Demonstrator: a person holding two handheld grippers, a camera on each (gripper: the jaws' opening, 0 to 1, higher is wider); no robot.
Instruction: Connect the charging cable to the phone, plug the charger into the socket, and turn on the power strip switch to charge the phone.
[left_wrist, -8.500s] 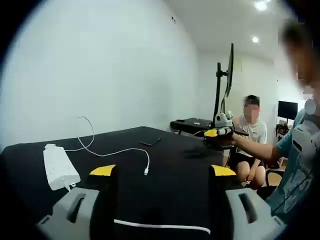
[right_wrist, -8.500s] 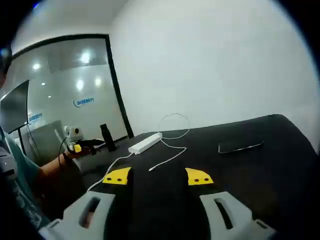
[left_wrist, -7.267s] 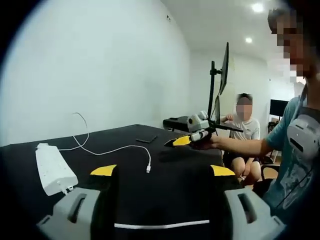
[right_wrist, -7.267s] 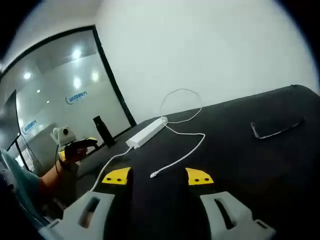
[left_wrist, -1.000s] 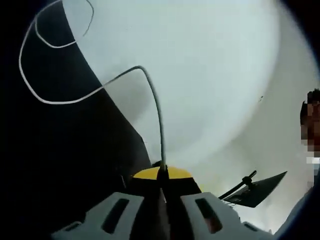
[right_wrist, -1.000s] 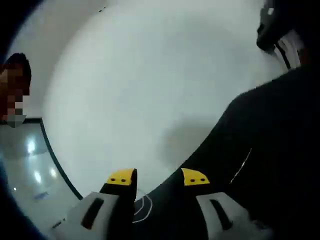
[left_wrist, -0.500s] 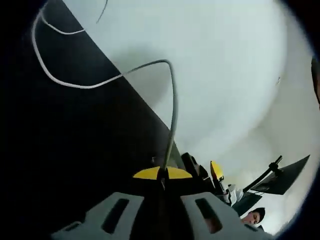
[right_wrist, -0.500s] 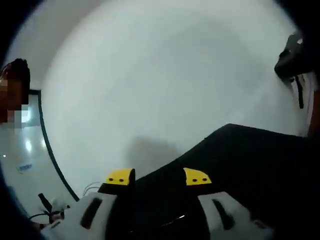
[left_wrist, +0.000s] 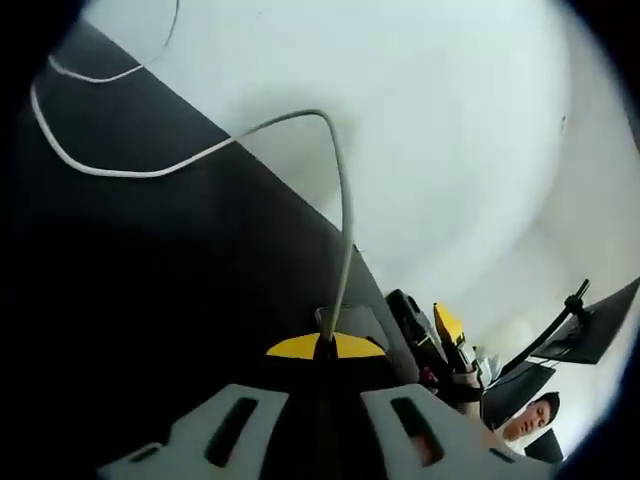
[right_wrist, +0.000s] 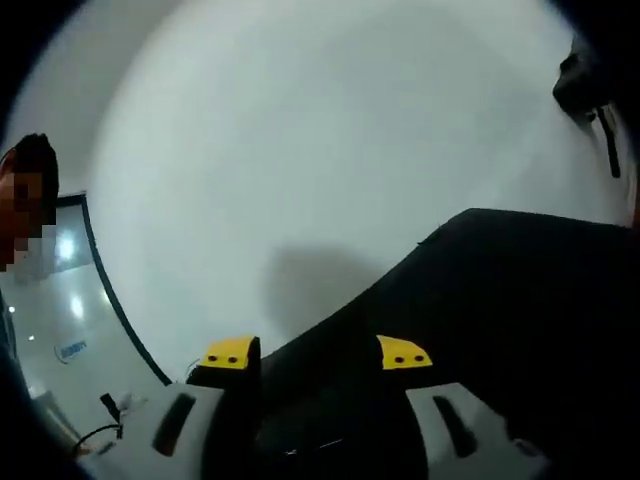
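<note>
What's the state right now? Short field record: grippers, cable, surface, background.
left gripper: jaws closed on the white cable near its end
white cable: rises from the jaws, bends, then trails across the black table to the upper left
right gripper: jaws apart, nothing visible between them, over the table
black table: dark cover, edge meets a white wall
other gripper in the left gripper view: yellow-tipped, at lower right
monitor: at the right edge
phone: cannot tell
</note>
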